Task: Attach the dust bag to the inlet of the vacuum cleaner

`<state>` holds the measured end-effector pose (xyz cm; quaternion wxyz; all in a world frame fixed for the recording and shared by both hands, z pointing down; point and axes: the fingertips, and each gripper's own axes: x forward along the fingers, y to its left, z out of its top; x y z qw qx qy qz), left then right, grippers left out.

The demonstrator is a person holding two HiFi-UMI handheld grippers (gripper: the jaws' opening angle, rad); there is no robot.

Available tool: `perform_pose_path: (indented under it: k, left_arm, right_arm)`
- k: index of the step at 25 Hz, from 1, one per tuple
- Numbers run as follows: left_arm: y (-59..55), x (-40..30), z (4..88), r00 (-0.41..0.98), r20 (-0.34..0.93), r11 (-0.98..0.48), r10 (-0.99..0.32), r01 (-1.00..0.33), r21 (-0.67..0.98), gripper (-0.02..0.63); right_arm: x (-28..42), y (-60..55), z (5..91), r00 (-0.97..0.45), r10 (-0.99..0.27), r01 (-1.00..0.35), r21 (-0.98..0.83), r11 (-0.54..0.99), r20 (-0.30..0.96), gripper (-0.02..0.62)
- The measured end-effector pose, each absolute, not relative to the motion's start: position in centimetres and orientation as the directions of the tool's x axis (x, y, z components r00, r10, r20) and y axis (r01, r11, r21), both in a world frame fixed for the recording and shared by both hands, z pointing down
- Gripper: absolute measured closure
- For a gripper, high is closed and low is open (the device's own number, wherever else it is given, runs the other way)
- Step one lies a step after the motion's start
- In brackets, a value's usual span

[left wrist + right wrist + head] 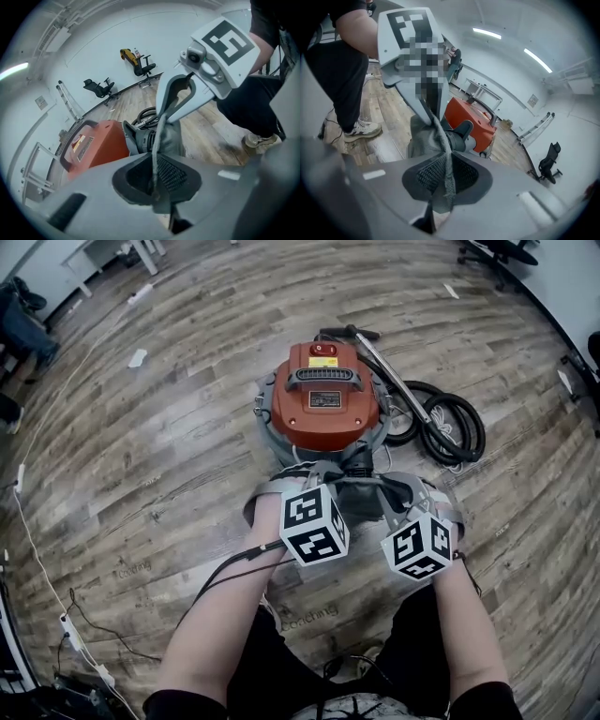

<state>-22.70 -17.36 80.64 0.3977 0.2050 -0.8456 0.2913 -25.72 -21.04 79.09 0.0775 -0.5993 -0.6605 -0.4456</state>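
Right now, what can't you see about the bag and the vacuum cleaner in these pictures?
- Whether the mouth of the bag is on the inlet: head view, the left gripper and right gripper cover it; both gripper views, bag cloth hangs in front.
- Words on the label of the vacuum cleaner: head view, too small.
- Where the hose ends: head view, it runs behind the vacuum cleaner.
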Motion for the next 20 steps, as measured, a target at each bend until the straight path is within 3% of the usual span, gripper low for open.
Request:
perform_pose_path:
  k: [6,13,20]
  left_arm:
    - [-18.0,-21.5,81.8,-0.562,0.803,0.818,-0.196,-0.546,-0.182,0.575]
    - [-17.0,-22.7,81.2,-0.589,0.797,0.797,-0.135,-0.542,-0.266,0.574]
    - [-17.3,-23.0,80.8,-0.588,0.800,0.799,-0.119,-0.535,-0.274,0.574]
  right_arm:
    - [-25.9,-19.2,78.3,-0.292,0.668,0.754,0.594,-0.279,0.684,0.543]
    - [-25.2,-20.7,79.2,-0.268,0.726,0.829,0.535,-0.161,0.634,0.558]
    - [-26.0,-20.8,79.0,-0.301,0.686,0.795,0.572,-0.202,0.662,0.558]
